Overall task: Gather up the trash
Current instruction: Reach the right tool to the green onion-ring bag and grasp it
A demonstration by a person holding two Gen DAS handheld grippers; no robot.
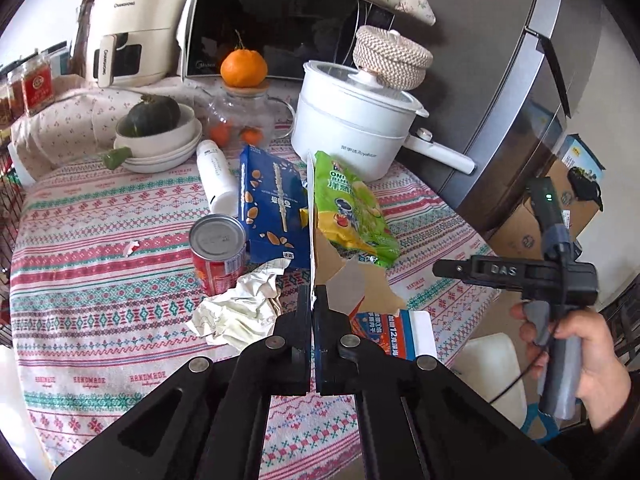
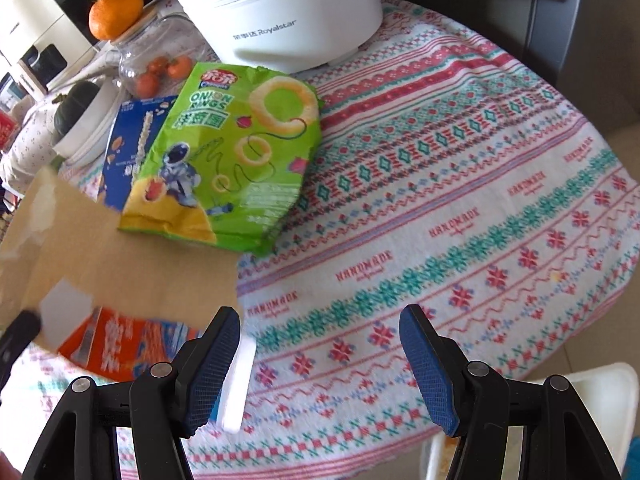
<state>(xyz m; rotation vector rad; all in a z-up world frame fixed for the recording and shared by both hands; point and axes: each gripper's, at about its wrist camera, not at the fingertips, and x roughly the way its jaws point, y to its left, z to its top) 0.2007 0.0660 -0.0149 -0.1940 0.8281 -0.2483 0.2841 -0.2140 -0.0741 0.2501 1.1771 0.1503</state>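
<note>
Step in hand: I am lifting the first piece of trash. My left hand-held gripper (image 1: pixel 315 300) is clamped on the edge of the torn carton flap (image 1: pixel 340 276), which stands tilted just above the counter (image 1: pixel 100 240).

My right hand-held gripper (image 2: pixel 320 344) hangs with its jaws apart and nothing between them, near the onion ring bag (image 2: pixel 224 152). Its next move, as I judge it: descend squarely over that bag.

Trash count: one flap, one bag, one blue box (image 1: pixel 268 208), one can (image 1: pixel 218 252), one crumpled paper (image 1: pixel 240 304).
</note>
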